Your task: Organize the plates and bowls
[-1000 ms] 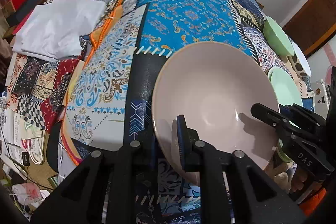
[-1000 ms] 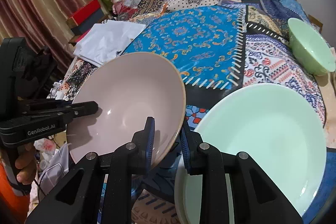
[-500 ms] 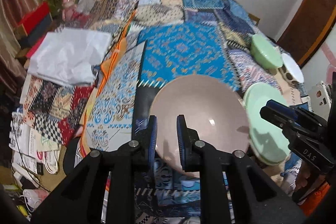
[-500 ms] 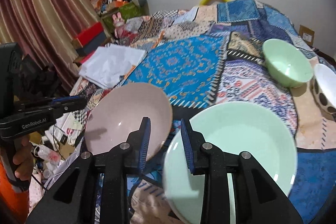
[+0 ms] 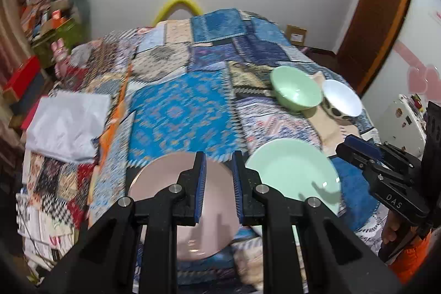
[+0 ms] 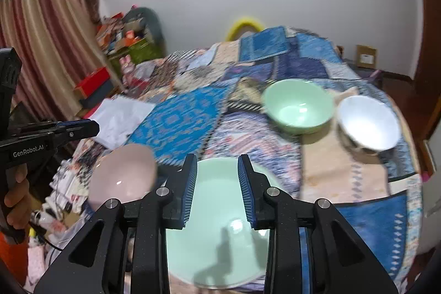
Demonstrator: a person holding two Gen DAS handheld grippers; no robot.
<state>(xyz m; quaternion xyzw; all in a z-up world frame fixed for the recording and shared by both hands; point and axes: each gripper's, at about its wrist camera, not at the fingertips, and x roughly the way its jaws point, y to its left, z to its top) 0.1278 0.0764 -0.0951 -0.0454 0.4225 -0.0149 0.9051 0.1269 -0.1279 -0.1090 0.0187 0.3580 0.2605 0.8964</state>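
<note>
A pink plate (image 5: 157, 178) (image 6: 124, 172) lies on the patchwork cover near its front edge. A mint green plate (image 5: 289, 172) (image 6: 215, 197) lies just right of it. Farther back on the right stand a mint green bowl (image 5: 296, 91) (image 6: 297, 109) and a white bowl (image 5: 341, 97) (image 6: 368, 123), side by side. My left gripper (image 5: 218, 156) (image 6: 95, 128) hovers above the pink plate, shut and holding nothing. My right gripper (image 6: 217, 159) (image 5: 347, 145) hangs over the mint plate, its jaws a little apart and empty.
The patchwork cover (image 5: 179, 112) spreads over a wide rounded surface. A folded white cloth (image 5: 69, 123) (image 6: 121, 117) lies at its left edge. Boxes and clutter are stacked along the left wall by a curtain. A person's hand (image 6: 16, 197) grips the left tool.
Both grippers have lifted up and back off the pink plate's rim, which they straddled a second ago. The plate now lies below them, and the right jaws have widened slightly.
</note>
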